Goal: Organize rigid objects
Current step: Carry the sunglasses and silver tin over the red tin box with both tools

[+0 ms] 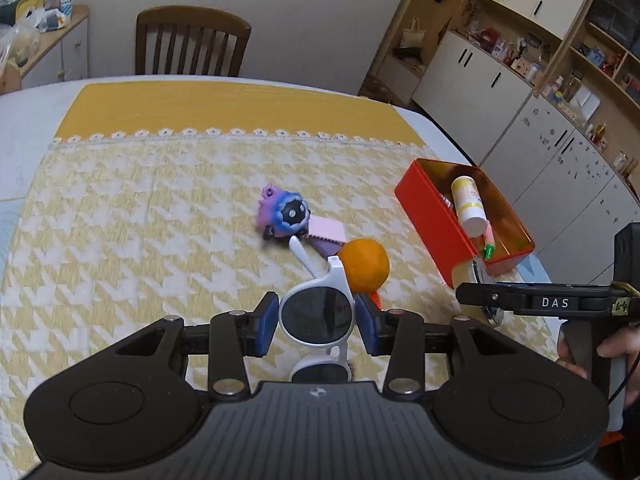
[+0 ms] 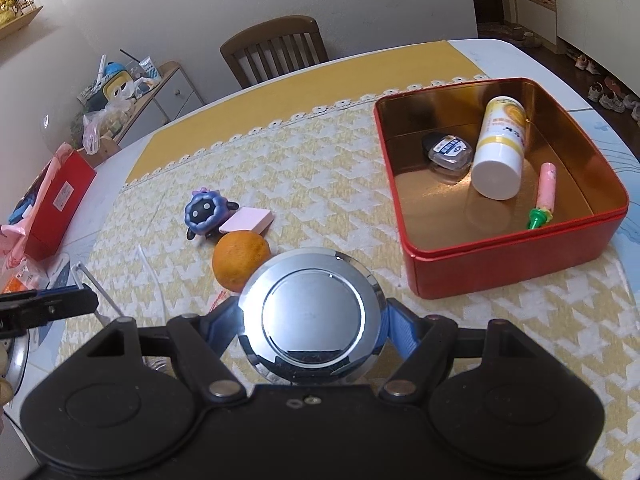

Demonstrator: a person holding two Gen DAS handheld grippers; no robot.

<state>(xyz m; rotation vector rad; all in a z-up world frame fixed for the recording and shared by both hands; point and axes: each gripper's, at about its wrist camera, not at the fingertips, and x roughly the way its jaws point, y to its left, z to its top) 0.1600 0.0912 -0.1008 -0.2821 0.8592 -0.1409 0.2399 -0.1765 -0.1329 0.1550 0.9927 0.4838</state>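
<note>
**Over the yellow cloth: both grippers loaded, tin not yet reached**

Between L gripper (image 1: 316,322) pads: white sunglasses (image 1: 318,316), pinched across one lens rim, 2nd lens hanging toward cam, one temple arm sticking fwd. R gripper (image 2: 312,320) clenched on round chrome disc (image 2: 312,314), blue pads on its L/R edges, disc face toward cam.

Outward: orange (image 2: 241,260) just ahead of both, touching/overlapping glasses in L view (depth unclear). Beyond it pink block (image 2: 247,220) against purple toy (image 2: 205,210). Red tin (image 2: 516,256) to the R, open, holding white bottle (image 2: 500,148), dark fob (image 2: 448,152), pink pen (image 2: 545,192).

Risks (judgement):
- Glasses held on curved, slick rim → may pivot or slip if swung fast.
- Free temple arm could snag orange or tin wall.
- Disc smooth, grip on edges only → could squirt out.
- Both arms heading to tin → collision; bottle may roll when hit.
</note>
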